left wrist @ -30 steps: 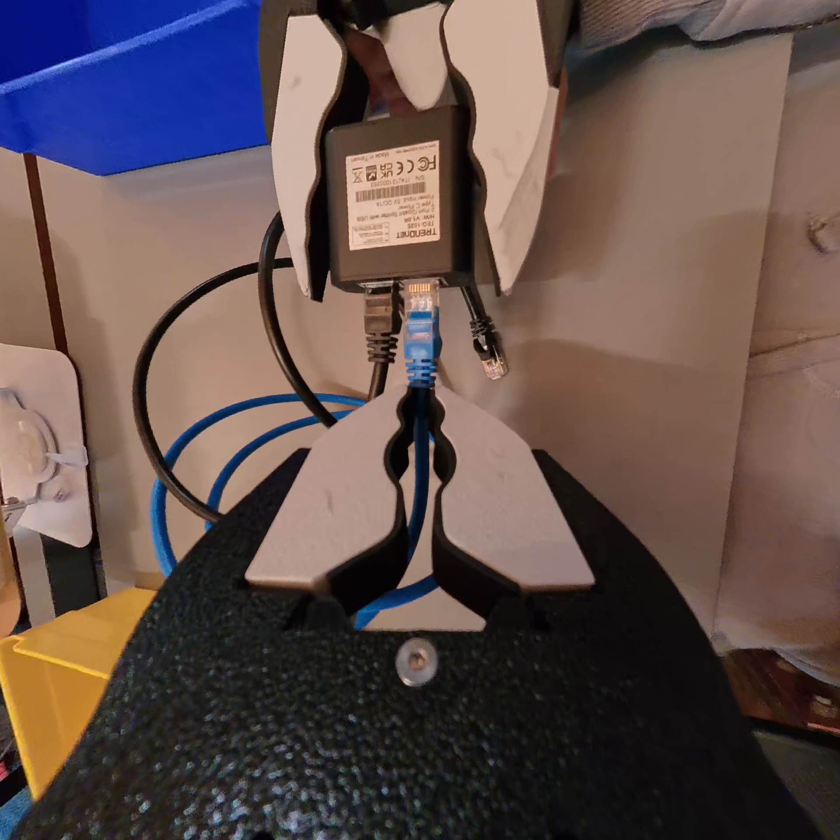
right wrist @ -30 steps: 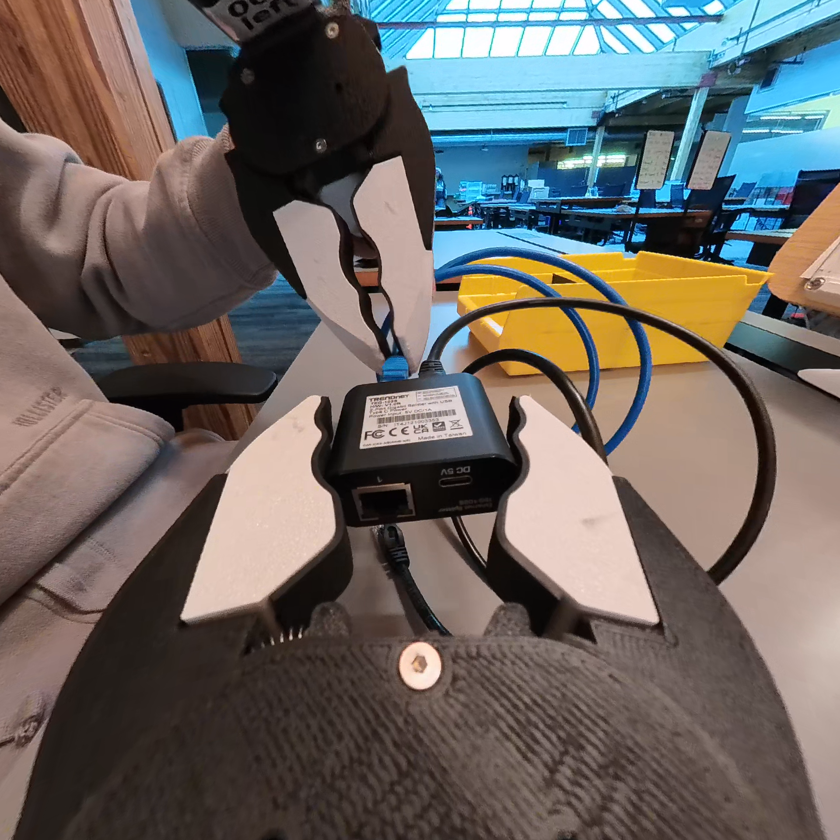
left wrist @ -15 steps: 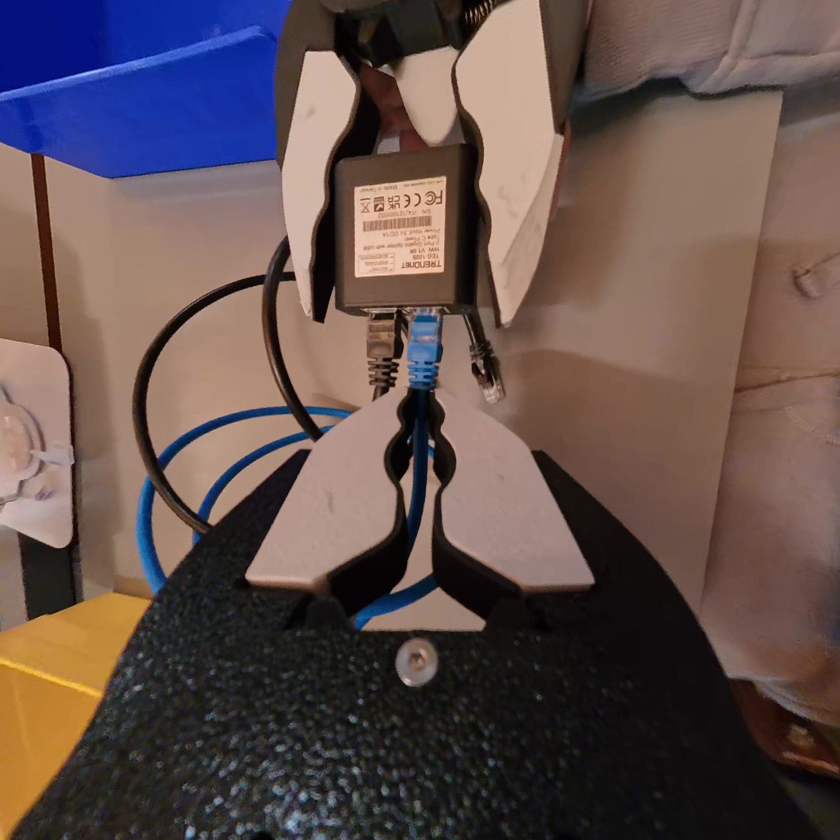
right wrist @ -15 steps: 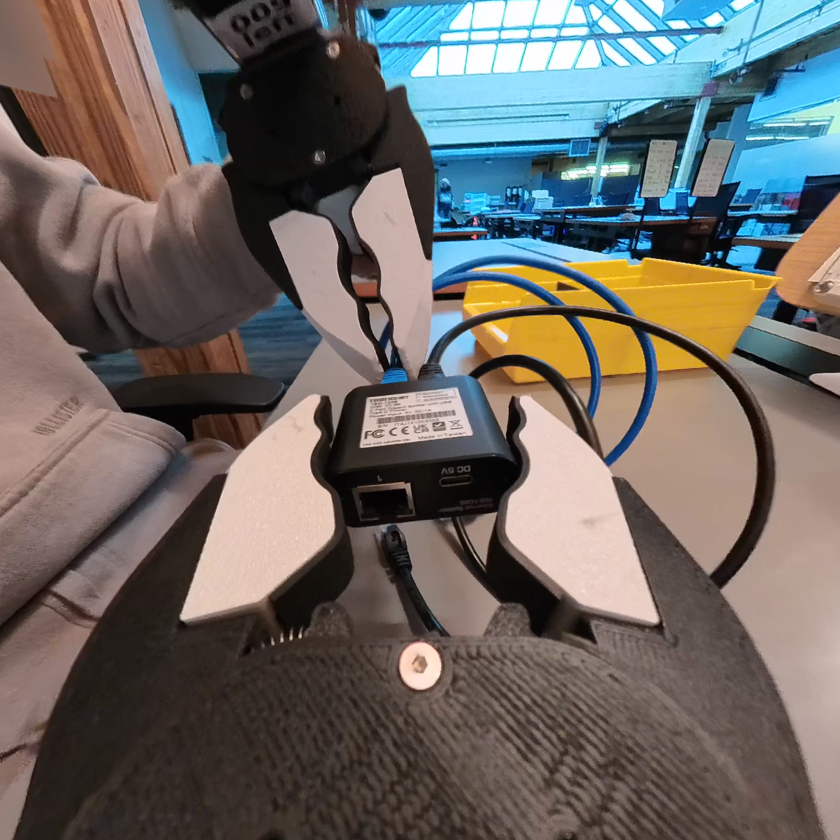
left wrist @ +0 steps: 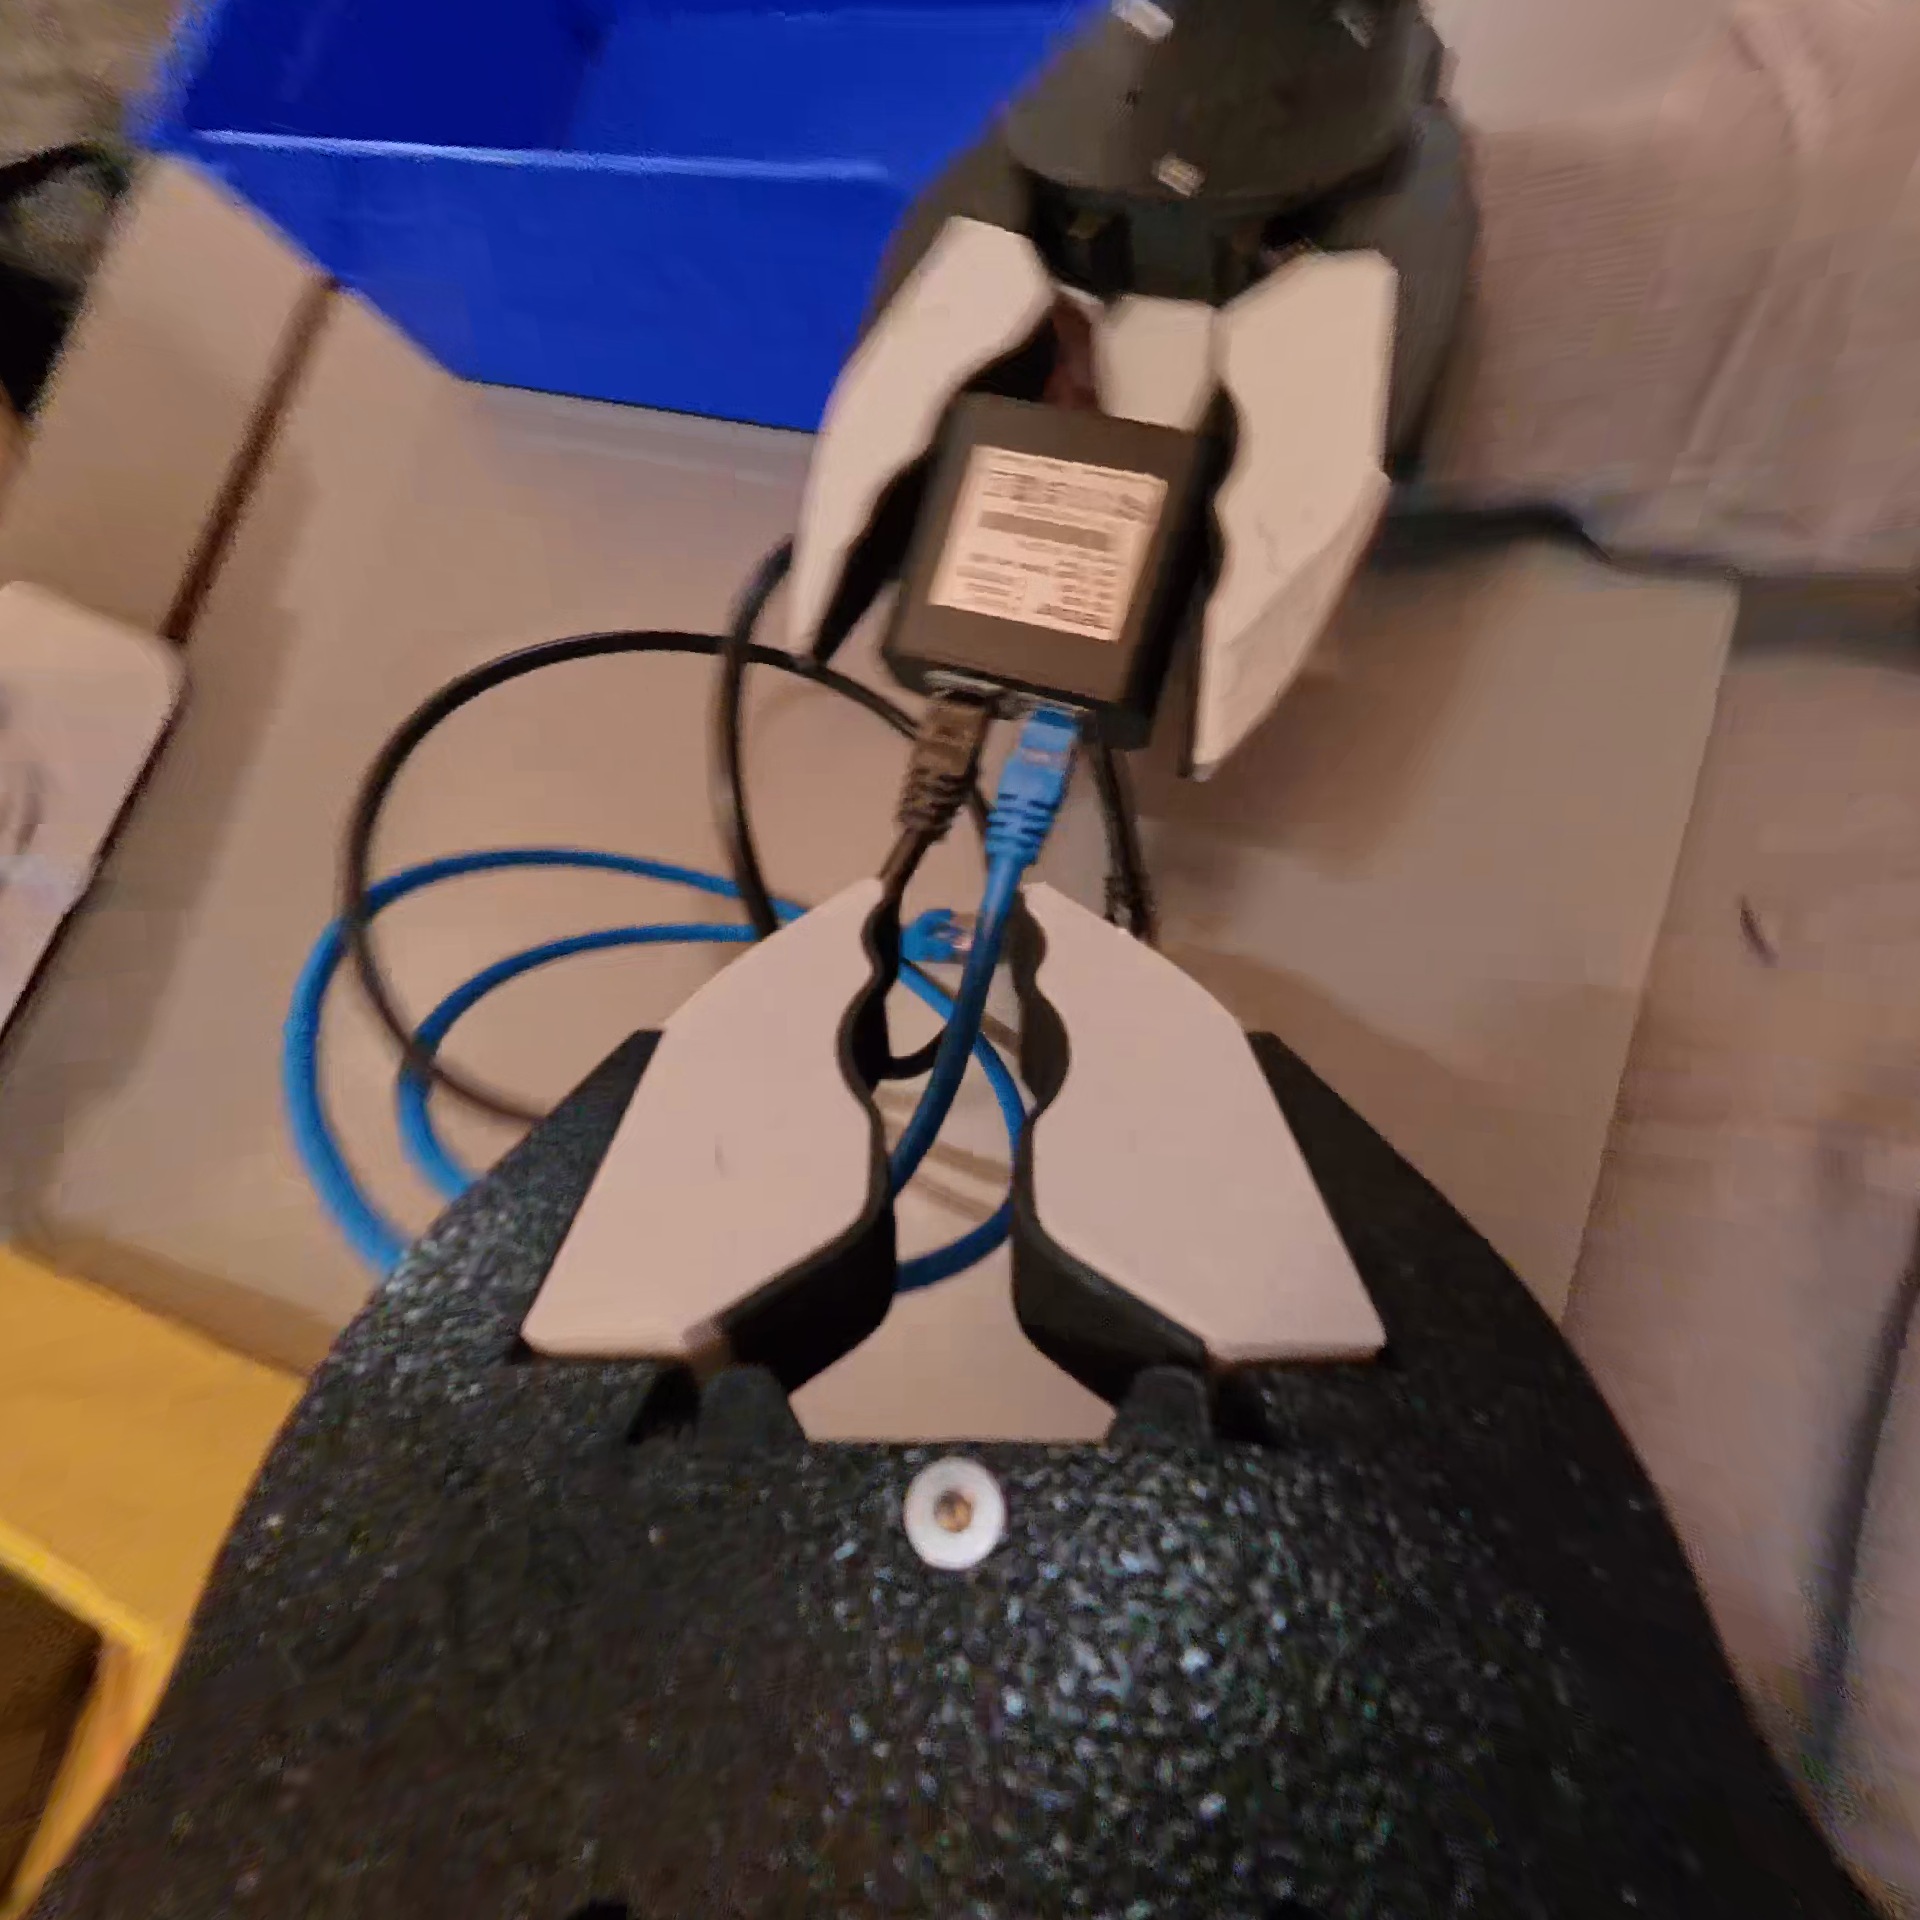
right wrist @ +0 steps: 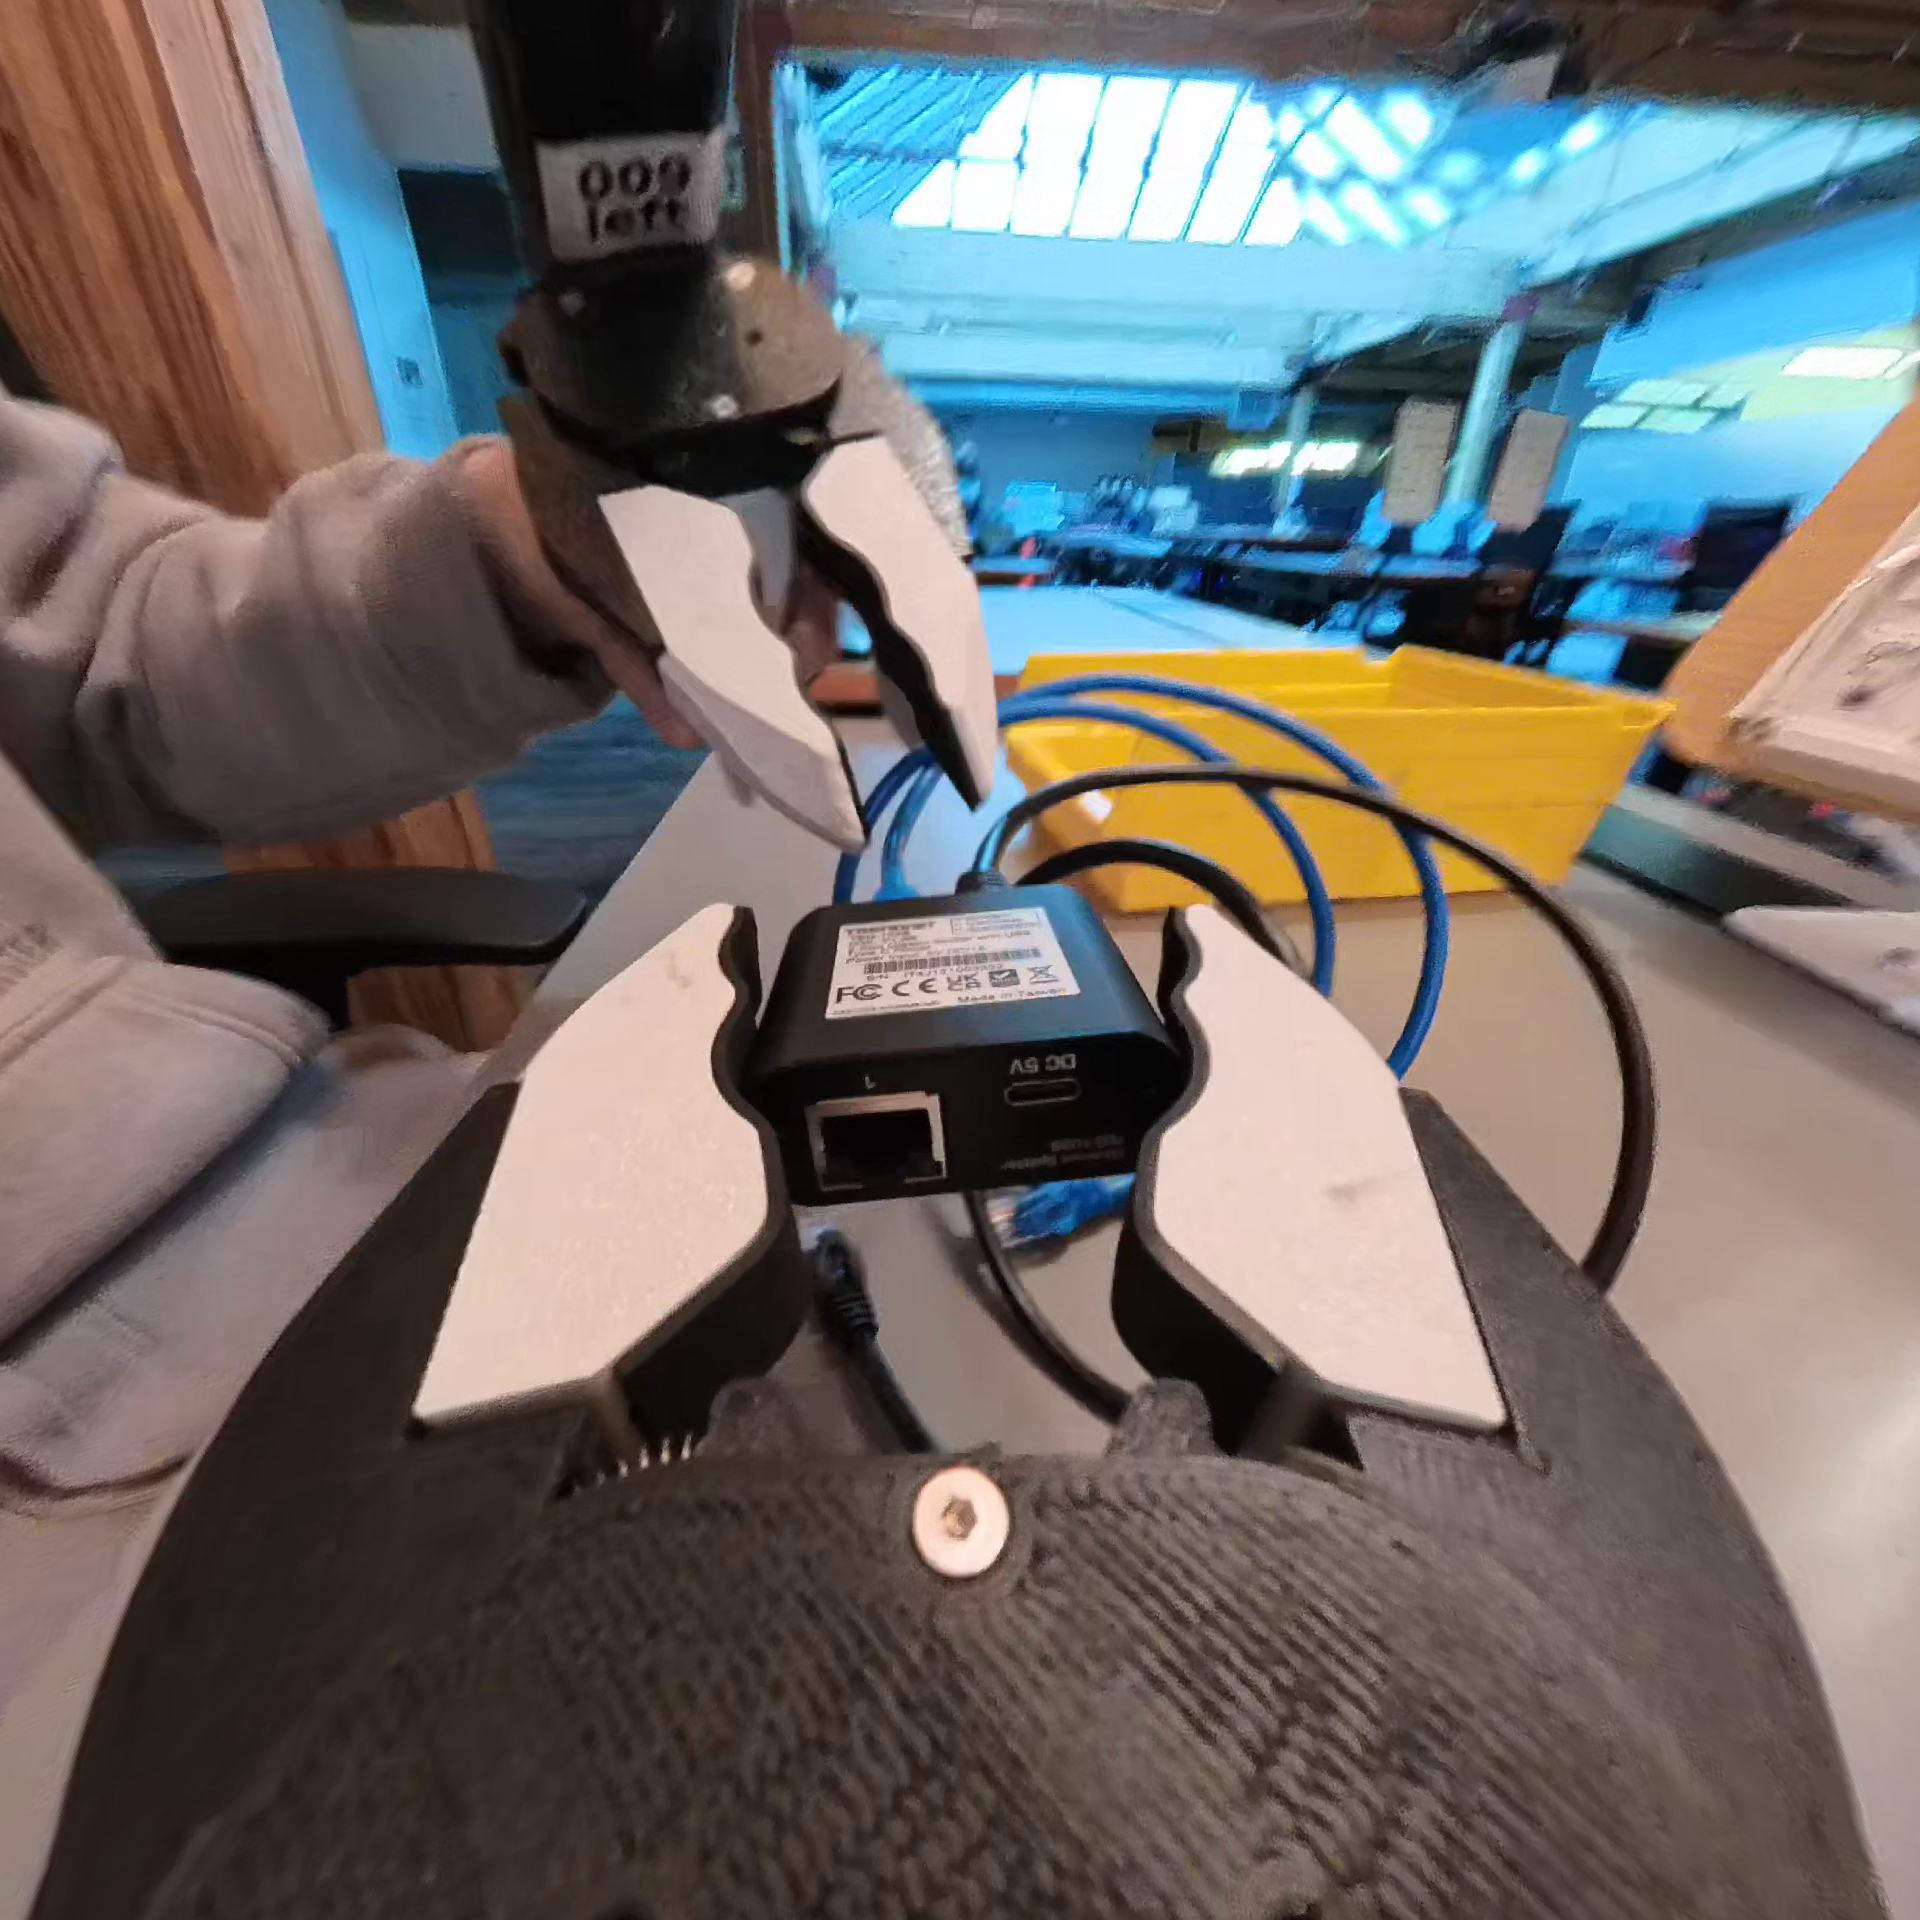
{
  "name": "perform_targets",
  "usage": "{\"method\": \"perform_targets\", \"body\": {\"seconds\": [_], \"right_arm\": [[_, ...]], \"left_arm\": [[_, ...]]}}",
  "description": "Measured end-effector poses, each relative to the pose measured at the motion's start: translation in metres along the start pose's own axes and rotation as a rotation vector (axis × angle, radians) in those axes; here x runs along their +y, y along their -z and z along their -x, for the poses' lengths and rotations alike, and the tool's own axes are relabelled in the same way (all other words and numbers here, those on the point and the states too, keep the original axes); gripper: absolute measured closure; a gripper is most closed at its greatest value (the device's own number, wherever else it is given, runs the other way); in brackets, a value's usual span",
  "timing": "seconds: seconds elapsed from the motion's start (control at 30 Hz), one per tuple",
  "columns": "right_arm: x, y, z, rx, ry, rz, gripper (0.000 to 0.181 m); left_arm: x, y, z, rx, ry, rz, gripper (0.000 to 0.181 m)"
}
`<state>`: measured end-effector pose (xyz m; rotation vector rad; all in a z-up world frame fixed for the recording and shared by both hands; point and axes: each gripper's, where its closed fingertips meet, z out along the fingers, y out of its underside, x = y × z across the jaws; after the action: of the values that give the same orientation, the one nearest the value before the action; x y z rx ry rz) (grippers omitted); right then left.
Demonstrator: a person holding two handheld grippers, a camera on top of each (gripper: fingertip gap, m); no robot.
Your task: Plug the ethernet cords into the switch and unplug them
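My right gripper is shut on the small black switch and holds it label side up above the table. In the left wrist view the switch has a black plug and a blue plug seated side by side in its ports. My left gripper is open, and the blue cord runs loosely through the gap between its fingers. In the right wrist view the left gripper hangs above and behind the switch, fingertips apart and empty. The near port faces me, empty.
Blue cord and black cord coil on the grey table. A loose blue plug and a loose black plug lie under the switch. A yellow bin and a blue bin stand nearby. A person's sleeve is at the left. The grippers are tip to tip, or close to it.
The blue plug has gone fully into the switch. My left gripper has opened, let go of the blue cord and drawn back from the switch.
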<state>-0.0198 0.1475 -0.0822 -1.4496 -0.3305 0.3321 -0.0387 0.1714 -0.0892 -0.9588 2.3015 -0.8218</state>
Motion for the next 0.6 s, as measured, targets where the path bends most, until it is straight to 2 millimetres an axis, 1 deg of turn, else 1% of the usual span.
{"method": "perform_targets", "body": {"seconds": [0.07,0.1,0.13,0.2,0.23,0.27,0.33,0.43,0.47,0.5,0.53,0.57,0.6], "right_arm": [[-0.008,0.006,-0.011,0.083,0.027,-0.07,0.107],[-0.011,0.007,-0.017,0.128,0.038,-0.09,0.107],[-0.015,0.008,-0.021,0.166,0.057,-0.11,0.107],[-0.02,0.005,-0.021,0.193,0.098,-0.117,0.107],[-0.02,0.002,-0.018,0.188,0.119,-0.109,0.107],[-0.02,-0.003,-0.013,0.169,0.135,-0.101,0.107],[-0.02,-0.013,-0.003,0.129,0.153,-0.094,0.107],[-0.016,-0.028,0.01,0.083,0.184,-0.065,0.107],[-0.012,-0.032,0.012,0.081,0.208,-0.037,0.107],[-0.007,-0.035,0.014,0.079,0.234,-0.003,0.107],[-0.006,-0.037,0.016,0.08,0.245,0.007,0.107],[-0.009,-0.037,0.017,0.072,0.231,-0.006,0.107],[-0.007,-0.037,0.018,0.054,0.218,0.014,0.107]], "left_arm": [[-0.003,0.017,0.01,-0.093,0.253,-0.128,0.152],[-0.002,0.022,0.009,-0.088,0.399,-0.195,0.149],[0.001,0.023,0.004,-0.04,0.538,-0.256,0.142],[0.004,0.017,-0.013,0.163,0.826,-0.385,0.126],[0.003,0.012,-0.021,0.294,0.97,-0.456,0.122],[0.0,0.008,-0.027,0.439,1.108,-0.536,0.122],[-0.006,0.001,-0.029,0.684,1.322,-0.675,0.123],[-0.018,-0.006,-0.025,0.875,1.439,-0.831,0.122],[-0.025,-0.004,-0.024,0.94,1.453,-0.872,0.12],[-0.031,-0.001,-0.023,1.003,1.459,-0.905,0.122],[-0.035,-0.001,-0.023,1.027,1.459,-0.905,0.136],[-0.034,-0.006,-0.024,1.001,1.44,-0.866,0.151],[-0.034,-0.007,-0.026,0.985,1.386,-0.84,0.157]]}}
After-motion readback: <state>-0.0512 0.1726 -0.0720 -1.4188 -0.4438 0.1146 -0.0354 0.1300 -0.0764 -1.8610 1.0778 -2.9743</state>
